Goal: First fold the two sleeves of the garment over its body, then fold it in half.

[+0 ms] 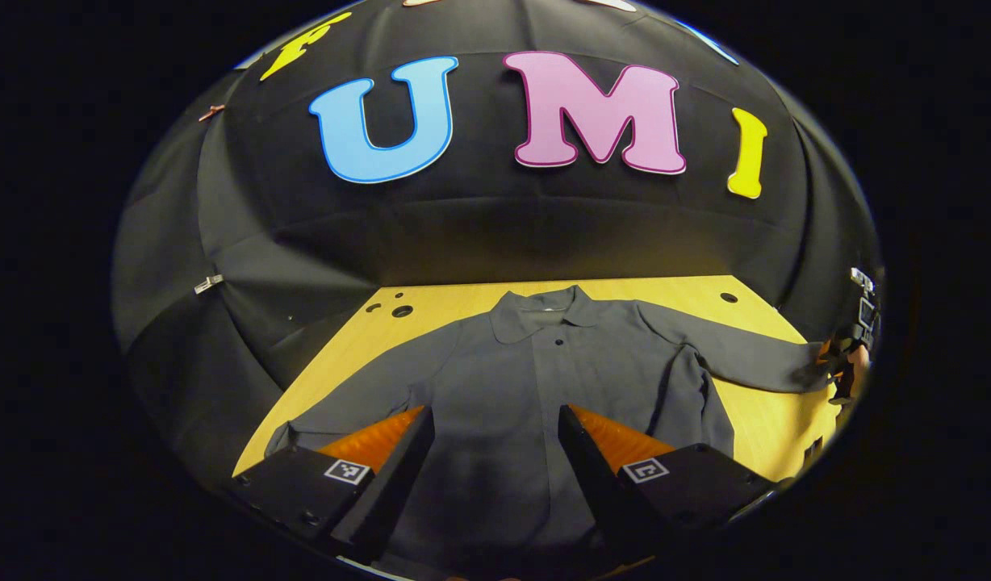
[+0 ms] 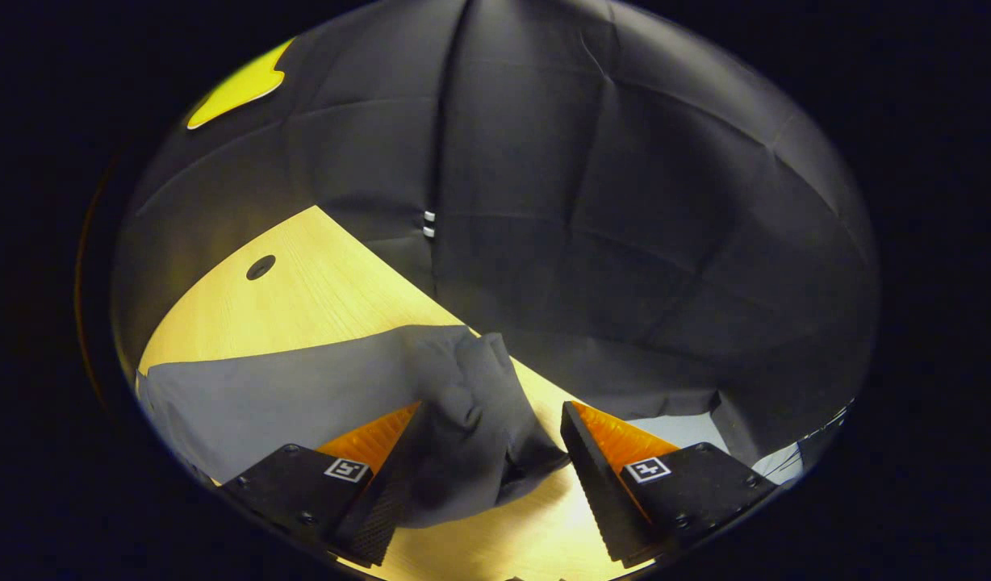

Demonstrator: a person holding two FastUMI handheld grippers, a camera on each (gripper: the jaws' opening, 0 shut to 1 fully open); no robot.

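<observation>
A dark grey collared shirt [image 1: 536,379] lies face up on the wooden table [image 1: 447,300], collar [image 1: 544,311] at the far side and both sleeves spread out. In the left gripper view my left gripper [image 1: 495,411] hovers open over the shirt's body, nothing between its fingers. The right gripper [image 1: 846,367] shows far off at the end of the shirt's outstretched sleeve [image 1: 738,359]. In the right gripper view my right gripper [image 2: 493,407] stands open around the bunched cuff [image 2: 471,428], which touches one finger only; the sleeve [image 2: 286,395] runs away to the left.
Black cloth walls close in the table on the far side and to the right. Small round holes [image 1: 401,311] sit near the table's far corners, one hole [image 2: 260,266] beyond the sleeve. The table's edge lies just past the cuff.
</observation>
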